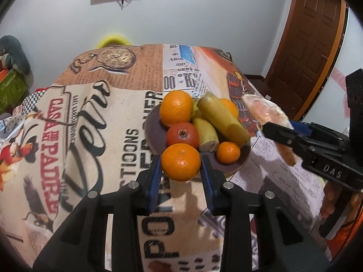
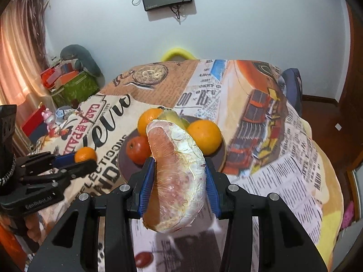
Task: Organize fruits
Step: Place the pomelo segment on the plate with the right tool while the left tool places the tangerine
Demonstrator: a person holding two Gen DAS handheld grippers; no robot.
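My left gripper [image 1: 181, 162] is shut on an orange [image 1: 180, 162] and holds it just in front of the dark plate [image 1: 149, 131]. The plate carries a big orange [image 1: 176, 107], a red apple [image 1: 182, 134], bananas [image 1: 223, 120] and a small tangerine [image 1: 228, 152]. My right gripper [image 2: 179, 176] is shut on a plastic-wrapped pomelo wedge [image 2: 179, 174] and holds it above the near side of the plate [image 2: 123, 161]. In the left wrist view the right gripper [image 1: 279, 129] comes in from the right with the wedge [image 1: 264, 108]. In the right wrist view the left gripper [image 2: 85, 158] holds its orange [image 2: 85, 154] at the left.
The table wears a printed cloth [image 1: 102, 117] that drops off at the edges. A yellow chair back [image 1: 112, 40] stands behind the table. Boxes and a green bin [image 2: 74, 88] stand at the left, a wooden door [image 1: 315, 40] at the right. A red fruit print or object [image 2: 143, 258] lies near the front.
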